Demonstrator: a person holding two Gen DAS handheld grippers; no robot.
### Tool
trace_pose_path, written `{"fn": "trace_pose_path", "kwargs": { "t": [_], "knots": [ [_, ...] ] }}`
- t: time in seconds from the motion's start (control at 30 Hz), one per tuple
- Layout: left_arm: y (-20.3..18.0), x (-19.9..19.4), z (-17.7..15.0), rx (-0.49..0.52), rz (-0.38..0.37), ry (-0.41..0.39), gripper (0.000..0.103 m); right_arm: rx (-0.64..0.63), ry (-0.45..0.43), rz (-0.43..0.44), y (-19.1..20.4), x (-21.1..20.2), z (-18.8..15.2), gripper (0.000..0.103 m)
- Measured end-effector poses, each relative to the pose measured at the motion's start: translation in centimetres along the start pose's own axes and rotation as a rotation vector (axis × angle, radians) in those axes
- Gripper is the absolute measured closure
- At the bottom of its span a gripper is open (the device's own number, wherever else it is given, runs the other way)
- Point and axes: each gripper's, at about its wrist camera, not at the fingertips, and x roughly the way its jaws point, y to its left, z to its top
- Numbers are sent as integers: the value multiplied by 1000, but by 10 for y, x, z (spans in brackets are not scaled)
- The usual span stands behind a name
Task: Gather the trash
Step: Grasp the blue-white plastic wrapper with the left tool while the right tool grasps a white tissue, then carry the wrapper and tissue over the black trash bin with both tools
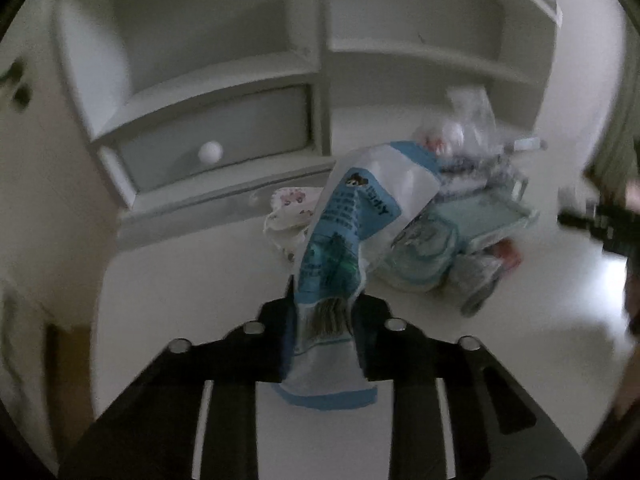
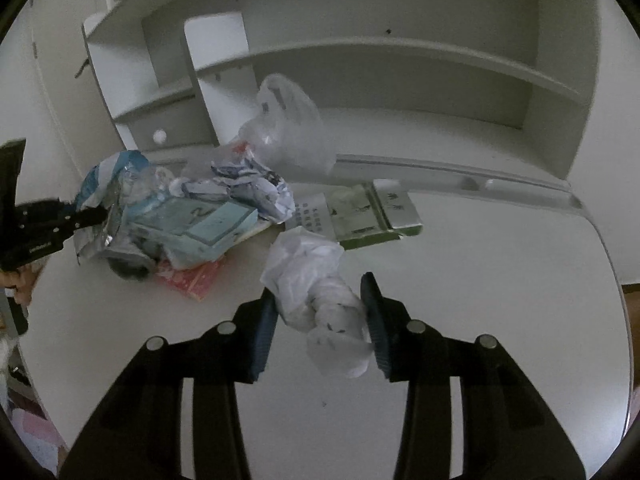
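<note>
- Blue-and-white wrapper (image 1: 344,248) is pinched in my left hand-held gripper (image 1: 325,316), long axis running away from me toward the trash pile (image 1: 452,216).
- Crumpled white paper (image 2: 320,300) lies lengthwise between my right hand-held gripper's (image 2: 320,312) spread fingers, on the bench (image 2: 500,264).

dim, grey light | left view motion-blurred | fisheye edges — bent, dark

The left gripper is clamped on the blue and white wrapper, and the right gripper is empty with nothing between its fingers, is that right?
Not quite. The left gripper is indeed clamped on the blue and white wrapper, but the right gripper is not empty: the right wrist view shows a crumpled white plastic wad between its fingers. Whether they are fully pinching it is hard to tell.
</note>
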Motion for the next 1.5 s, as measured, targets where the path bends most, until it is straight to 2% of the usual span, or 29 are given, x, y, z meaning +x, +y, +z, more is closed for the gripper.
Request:
{"fn": "trace_pose_path", "kwargs": {
  "t": [0.03,0.1,0.13,0.23,0.57,0.7,0.87,0.93,1.0,1.13,1.5],
  "knots": [
    [6,-7,-6,-62,-5,-14,82,3,-12,-2,1,-5,-3,62],
    [11,-14,-15,-124,8,-25,82,3,-37,-12,4,-11,-8,62],
    [11,-19,-22,-151,36,-34,82,4,-44,-14,6,-14,-11,62],
    [9,-28,-30,-165,72,-45,82,9,-52,-12,11,-16,-17,62],
    [-6,-36,-39,-166,83,-51,82,11,-92,-36,18,-26,-29,62],
    [-14,-33,-43,-167,104,-67,82,-36,-140,-101,29,-34,-31,62],
    [-16,-35,-47,-216,107,-132,82,-76,-176,-173,38,-39,-32,62],
    [-14,-34,-49,-244,111,-161,82,-60,-185,-164,34,-41,-32,62],
    [-17,-33,-50,-231,138,-171,82,-33,-181,-159,28,-41,-32,62],
    [-19,-34,-47,-229,135,-187,82,11,-186,-148,19,-43,-32,62],
    [-23,-36,-47,-222,172,-201,82,-43,-216,-193,30,-45,-34,61]
  ]
}}
